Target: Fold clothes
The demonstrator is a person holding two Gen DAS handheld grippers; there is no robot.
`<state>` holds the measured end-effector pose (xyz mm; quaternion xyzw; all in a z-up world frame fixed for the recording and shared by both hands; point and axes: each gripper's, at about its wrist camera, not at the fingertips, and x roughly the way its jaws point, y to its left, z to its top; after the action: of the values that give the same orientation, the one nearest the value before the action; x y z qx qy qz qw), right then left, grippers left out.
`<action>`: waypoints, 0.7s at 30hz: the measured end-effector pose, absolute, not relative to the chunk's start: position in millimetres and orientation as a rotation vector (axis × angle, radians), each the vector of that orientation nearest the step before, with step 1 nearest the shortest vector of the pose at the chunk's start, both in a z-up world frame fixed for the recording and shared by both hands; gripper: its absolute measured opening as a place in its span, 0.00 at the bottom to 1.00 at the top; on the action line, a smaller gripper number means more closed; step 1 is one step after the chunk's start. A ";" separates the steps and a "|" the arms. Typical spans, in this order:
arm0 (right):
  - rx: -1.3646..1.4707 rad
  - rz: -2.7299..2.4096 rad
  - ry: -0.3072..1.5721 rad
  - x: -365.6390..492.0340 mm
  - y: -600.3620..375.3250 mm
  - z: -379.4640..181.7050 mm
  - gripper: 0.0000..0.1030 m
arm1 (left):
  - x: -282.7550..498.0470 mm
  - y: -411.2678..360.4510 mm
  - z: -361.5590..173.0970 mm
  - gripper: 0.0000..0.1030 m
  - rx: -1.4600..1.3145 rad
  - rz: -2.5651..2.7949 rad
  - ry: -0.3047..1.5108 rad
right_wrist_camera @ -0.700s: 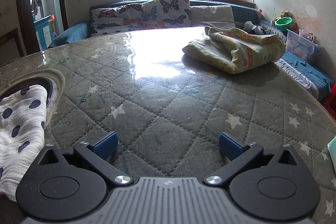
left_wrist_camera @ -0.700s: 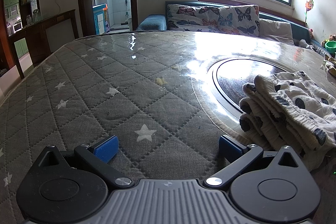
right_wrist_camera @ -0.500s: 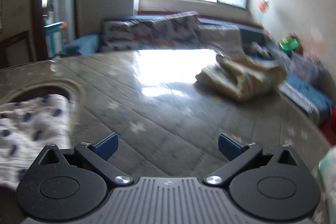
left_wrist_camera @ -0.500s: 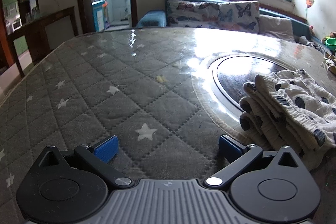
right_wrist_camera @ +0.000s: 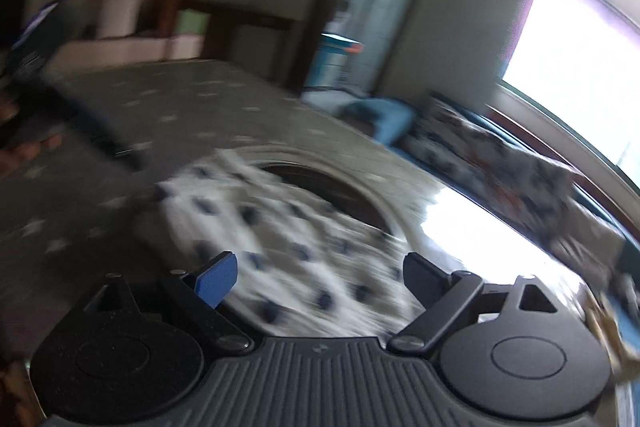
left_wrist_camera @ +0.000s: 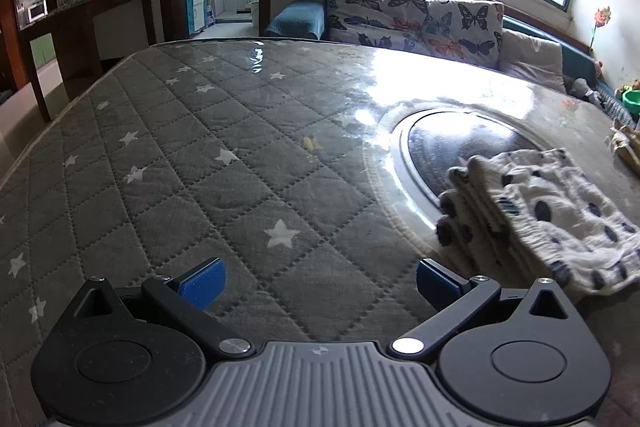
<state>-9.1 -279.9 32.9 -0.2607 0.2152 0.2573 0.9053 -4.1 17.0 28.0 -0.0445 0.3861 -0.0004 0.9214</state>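
The right wrist view is motion-blurred. The folded dotted cloth (left_wrist_camera: 536, 215) lies partly over the round dark inset (left_wrist_camera: 448, 147) in the quilted star-print table cover (left_wrist_camera: 240, 187). Left gripper (left_wrist_camera: 318, 277) and right gripper (right_wrist_camera: 316, 279) both gape, gripping nothing.

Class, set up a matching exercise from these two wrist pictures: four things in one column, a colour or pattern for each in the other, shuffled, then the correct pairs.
Things:
1. folded cloth
2. table cover
3. sofa cushion
4. finger pads of the left gripper

Patterns:
A. butterflies
B. plain blue
C. white with dark spots
D. grey quilted with white stars

Pairs: 1-C, 2-D, 3-A, 4-B
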 end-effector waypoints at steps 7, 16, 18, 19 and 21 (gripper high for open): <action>-0.739 0.665 0.411 -26.7 -231.1 16.4 0.68 | -2.5 13.0 38.3 1.00 -0.168 -0.020 0.831; -0.920 0.729 0.406 -25.2 -192.6 -18.0 0.58 | 0.2 3.6 45.1 1.00 -0.256 -0.062 0.879; -0.953 0.733 0.404 -24.8 -188.7 -24.8 0.54 | 1.1 -0.2 45.9 1.00 -0.268 -0.068 0.888; -0.960 0.731 0.404 -23.1 -187.7 -28.1 0.53 | 1.6 -1.6 46.3 1.00 -0.277 -0.071 0.893; -0.973 0.729 0.400 -19.9 -187.2 -34.3 0.47 | 1.9 -3.2 47.8 1.00 -0.303 -0.079 0.900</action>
<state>-19.9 -187.2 -34.3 -0.4540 0.1868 0.3399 0.8021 1.9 -3.2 47.8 -0.1458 0.4332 -0.0378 0.8886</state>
